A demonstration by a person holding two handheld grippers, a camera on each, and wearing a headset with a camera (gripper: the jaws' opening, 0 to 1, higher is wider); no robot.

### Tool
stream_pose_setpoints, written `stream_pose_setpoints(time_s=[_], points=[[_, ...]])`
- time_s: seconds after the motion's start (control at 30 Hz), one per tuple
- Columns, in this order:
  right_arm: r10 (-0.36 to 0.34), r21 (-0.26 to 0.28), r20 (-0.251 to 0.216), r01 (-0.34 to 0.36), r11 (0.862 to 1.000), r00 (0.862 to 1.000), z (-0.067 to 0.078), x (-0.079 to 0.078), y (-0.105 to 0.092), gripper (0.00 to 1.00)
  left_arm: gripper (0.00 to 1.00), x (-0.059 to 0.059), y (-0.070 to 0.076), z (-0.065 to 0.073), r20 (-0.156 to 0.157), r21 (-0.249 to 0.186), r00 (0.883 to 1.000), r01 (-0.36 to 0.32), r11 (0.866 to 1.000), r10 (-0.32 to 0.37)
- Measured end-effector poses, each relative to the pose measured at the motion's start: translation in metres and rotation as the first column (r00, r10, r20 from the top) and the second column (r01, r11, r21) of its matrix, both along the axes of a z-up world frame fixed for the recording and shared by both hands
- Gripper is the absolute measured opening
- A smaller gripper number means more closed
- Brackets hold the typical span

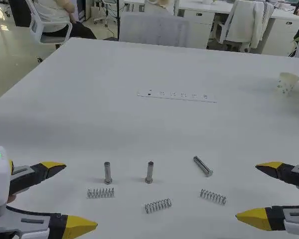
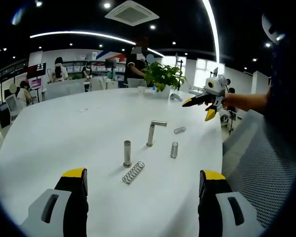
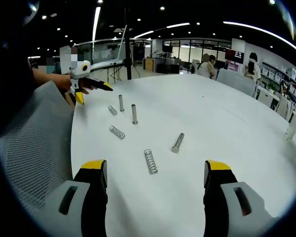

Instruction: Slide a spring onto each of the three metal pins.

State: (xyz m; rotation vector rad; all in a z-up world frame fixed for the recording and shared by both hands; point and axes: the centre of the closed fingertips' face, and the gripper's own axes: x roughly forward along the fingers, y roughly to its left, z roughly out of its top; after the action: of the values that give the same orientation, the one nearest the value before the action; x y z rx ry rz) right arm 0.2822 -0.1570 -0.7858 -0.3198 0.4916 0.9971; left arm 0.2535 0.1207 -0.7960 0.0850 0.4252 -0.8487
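Trouble could come fast here: the two silver metal pins standing upright, left pin (image 1: 107, 173) and middle pin (image 1: 149, 172), may topple at a nudge, and a thin coiled wire spring (image 1: 100, 192) may squirt free if pinched hard. Left gripper (image 1: 79, 195) gapes wide, that spring just ahead of its jaws. Right gripper (image 1: 246, 191) spread too, the lying third pin (image 1: 203, 166) and right spring (image 1: 213, 196) ahead, untouched.

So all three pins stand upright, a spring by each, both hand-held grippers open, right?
No: the left pin and middle pin stand upright, but the right pin lies on its side, per the head view. A spring lies by each; the left hand-held gripper and right hand-held gripper are open.
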Motion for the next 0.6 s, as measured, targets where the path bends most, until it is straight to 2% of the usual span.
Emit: stream_pose_setpoints(time_s=[0.6], points=[[-0.007,-0.005,-0.008,0.007,1.000,1.000,-0.0034,-0.0022,-0.0020,0.80,0.90,0.0012,-0.0025,-0.0001,0.000,0.000,1.000,0.007,1.000,-0.007]])
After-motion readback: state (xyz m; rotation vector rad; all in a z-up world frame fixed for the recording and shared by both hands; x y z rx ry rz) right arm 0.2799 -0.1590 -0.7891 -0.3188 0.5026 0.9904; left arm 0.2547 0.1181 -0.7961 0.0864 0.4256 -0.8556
